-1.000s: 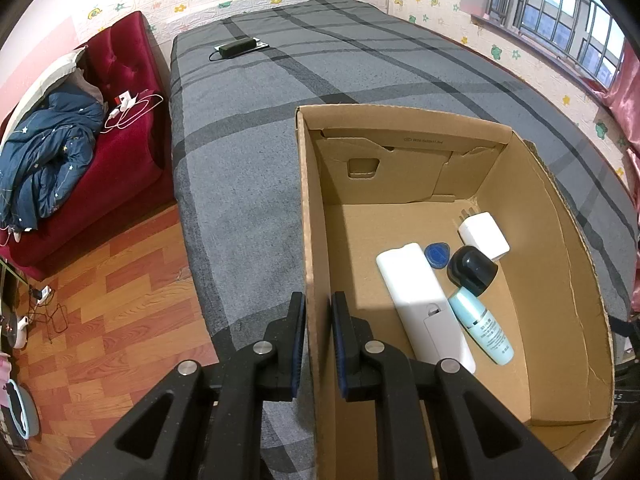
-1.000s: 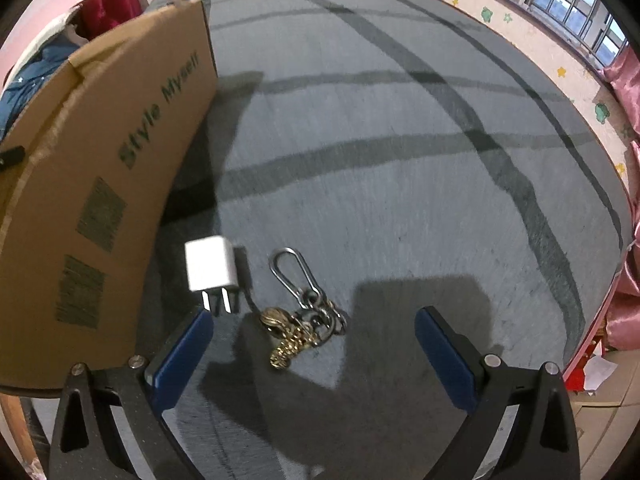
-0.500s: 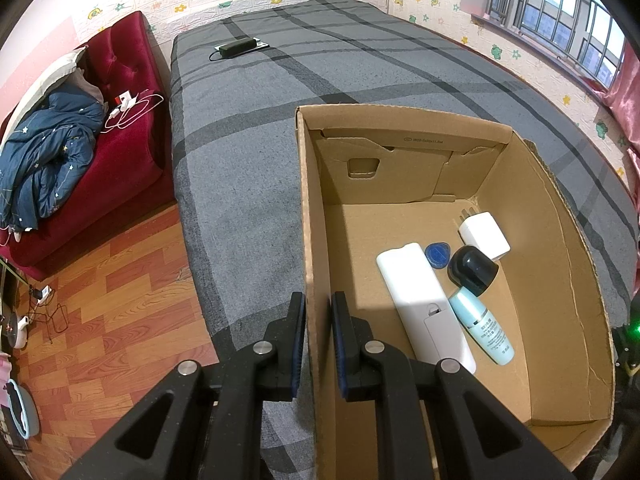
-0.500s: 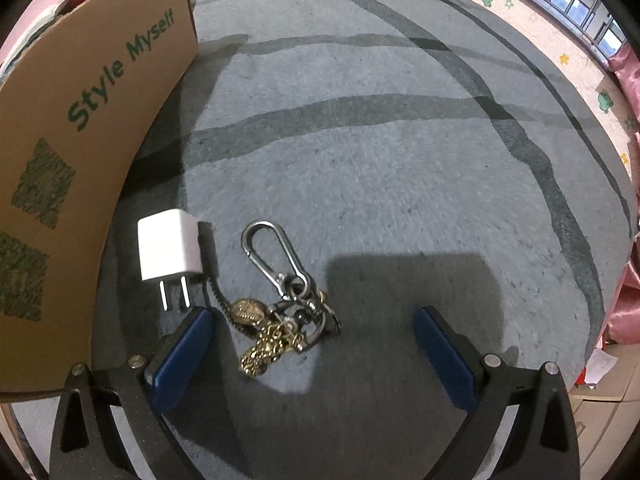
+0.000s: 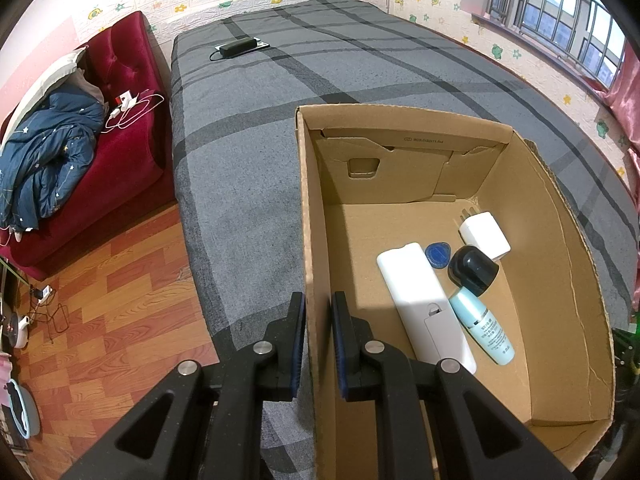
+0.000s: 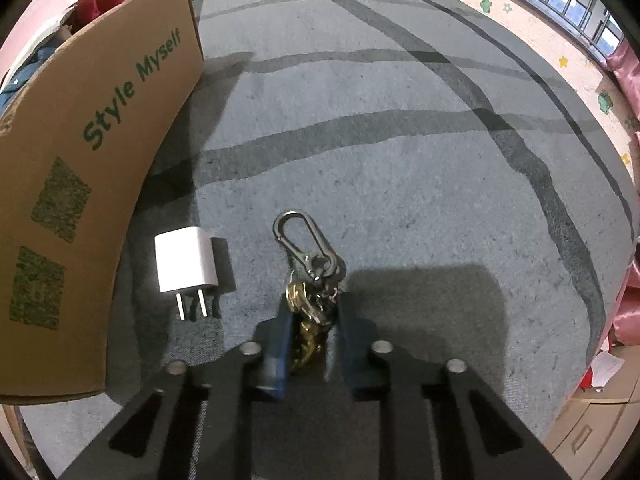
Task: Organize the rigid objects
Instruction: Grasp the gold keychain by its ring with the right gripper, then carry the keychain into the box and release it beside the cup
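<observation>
My left gripper [image 5: 318,308] is shut on the left wall of the open cardboard box [image 5: 310,216], one finger on each side of it. Inside the box lie a white remote [image 5: 420,300], a blue tag [image 5: 438,254], a pale blue bottle with a black cap [image 5: 478,300] and a white charger [image 5: 486,236]. In the right wrist view my right gripper [image 6: 312,320] is shut on a keychain [image 6: 308,276]: the gold charm and rings sit between the pads and the silver carabiner sticks out ahead. A white plug adapter [image 6: 186,266] lies on the bed just left of it.
The box's outer wall [image 6: 80,184], printed "Style Myself", stands left of the adapter. Everything rests on a grey striped bed [image 6: 400,160]. A black device [image 5: 238,48] lies at the bed's far end. A red sofa [image 5: 120,120] and wooden floor [image 5: 120,300] are to the left.
My right gripper has closed from wide open onto the keychain, having shifted so the keychain sits centred. The left gripper and the box have not moved.
</observation>
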A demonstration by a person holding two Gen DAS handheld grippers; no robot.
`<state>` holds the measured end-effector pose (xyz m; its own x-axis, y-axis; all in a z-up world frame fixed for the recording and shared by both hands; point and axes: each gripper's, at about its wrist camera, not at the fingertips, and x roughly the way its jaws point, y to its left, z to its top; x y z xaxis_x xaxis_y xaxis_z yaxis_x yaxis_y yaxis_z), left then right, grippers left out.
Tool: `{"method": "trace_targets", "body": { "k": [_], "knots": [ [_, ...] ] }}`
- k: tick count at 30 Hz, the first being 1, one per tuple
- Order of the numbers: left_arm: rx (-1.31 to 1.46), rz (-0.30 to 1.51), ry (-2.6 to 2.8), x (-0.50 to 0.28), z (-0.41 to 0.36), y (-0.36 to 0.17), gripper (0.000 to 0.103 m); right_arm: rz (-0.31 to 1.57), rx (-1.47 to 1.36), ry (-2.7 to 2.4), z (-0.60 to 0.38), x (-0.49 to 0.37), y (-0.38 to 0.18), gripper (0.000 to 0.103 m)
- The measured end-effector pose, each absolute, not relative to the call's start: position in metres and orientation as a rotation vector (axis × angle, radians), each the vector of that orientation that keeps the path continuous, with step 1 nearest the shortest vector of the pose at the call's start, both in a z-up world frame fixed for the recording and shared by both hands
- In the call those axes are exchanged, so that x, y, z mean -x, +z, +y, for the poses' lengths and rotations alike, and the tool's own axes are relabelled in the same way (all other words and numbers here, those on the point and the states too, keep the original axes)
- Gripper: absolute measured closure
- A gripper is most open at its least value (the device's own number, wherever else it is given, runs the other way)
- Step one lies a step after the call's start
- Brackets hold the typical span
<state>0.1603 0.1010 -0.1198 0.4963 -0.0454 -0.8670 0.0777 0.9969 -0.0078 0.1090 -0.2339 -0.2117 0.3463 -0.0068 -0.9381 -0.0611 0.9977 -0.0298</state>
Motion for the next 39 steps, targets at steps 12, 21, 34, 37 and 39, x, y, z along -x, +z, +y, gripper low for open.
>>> {"method": "trace_targets", "body": {
  "k": [12,21,34,37,39],
  "knots": [
    [-0.036,1.049,-0.074,-0.161,0.101,-0.120,0.089,1.160,0.039,0.033,-0.239,-0.098,-0.187,0.086],
    [-0.038,1.049,-0.073,-0.161,0.099,-0.119,0.089,1.112,0.034,0.037,-0.235,-0.096,-0.157,0.086],
    [-0.038,1.049,-0.073,-0.161,0.100,-0.119,0.089,1.019,0.059,0.069,-0.220,-0.100,-0.106,0.086],
    [-0.039,1.049,-0.073,-0.160,0.099,-0.119,0.089,0.995,0.068,0.079,-0.214,-0.102,-0.093,0.086],
    [-0.039,1.049,-0.073,-0.161,0.099,-0.119,0.089,0.974,0.072,0.086,-0.210,-0.104,-0.083,0.086]
  ]
}}
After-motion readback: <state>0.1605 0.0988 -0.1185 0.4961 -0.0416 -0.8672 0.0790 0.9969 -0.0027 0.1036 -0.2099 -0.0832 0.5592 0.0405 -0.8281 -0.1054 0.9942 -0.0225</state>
